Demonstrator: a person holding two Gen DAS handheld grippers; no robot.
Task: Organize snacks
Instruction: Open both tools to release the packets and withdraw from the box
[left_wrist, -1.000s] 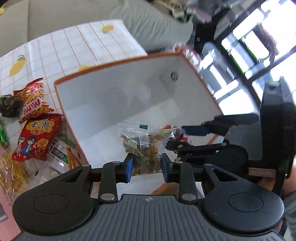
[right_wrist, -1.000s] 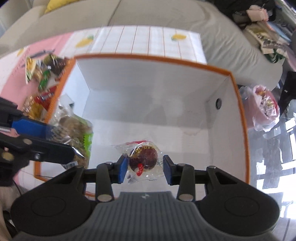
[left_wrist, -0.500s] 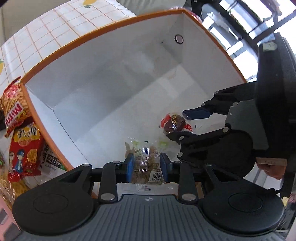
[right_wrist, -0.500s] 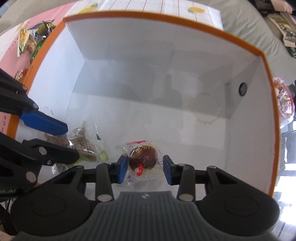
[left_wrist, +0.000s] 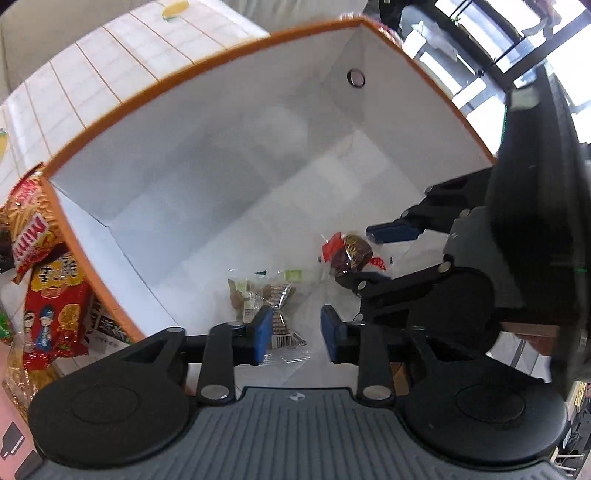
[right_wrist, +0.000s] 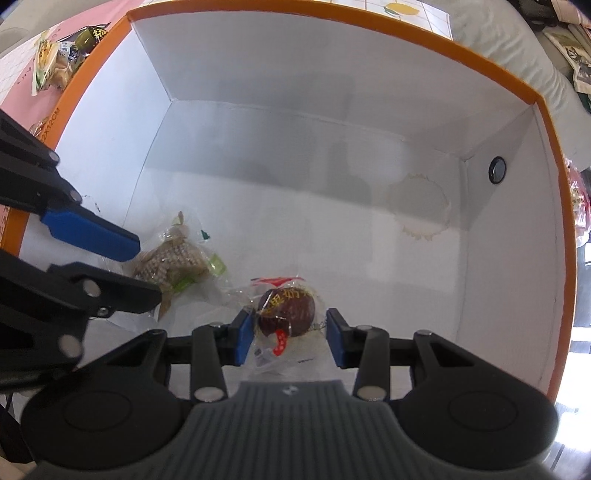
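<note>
A white box with an orange rim fills both views. Both grippers reach down inside it. My left gripper is open; a clear packet of brown nut snacks lies on the box floor between and ahead of its fingers. My right gripper is open around a clear packet with a dark round snack, which rests on the floor. The two packets lie side by side near the box's front wall.
Outside the box's left wall lie red snack bags and an orange one. More small snack packets lie on the pink mat beyond the box. A tiled tablecloth and a grey sofa lie behind.
Both grippers have gone down into the box with their packets. The left jaws have opened and let the nut packet drop onto the floor. The right jaws have widened around the dark snack.
</note>
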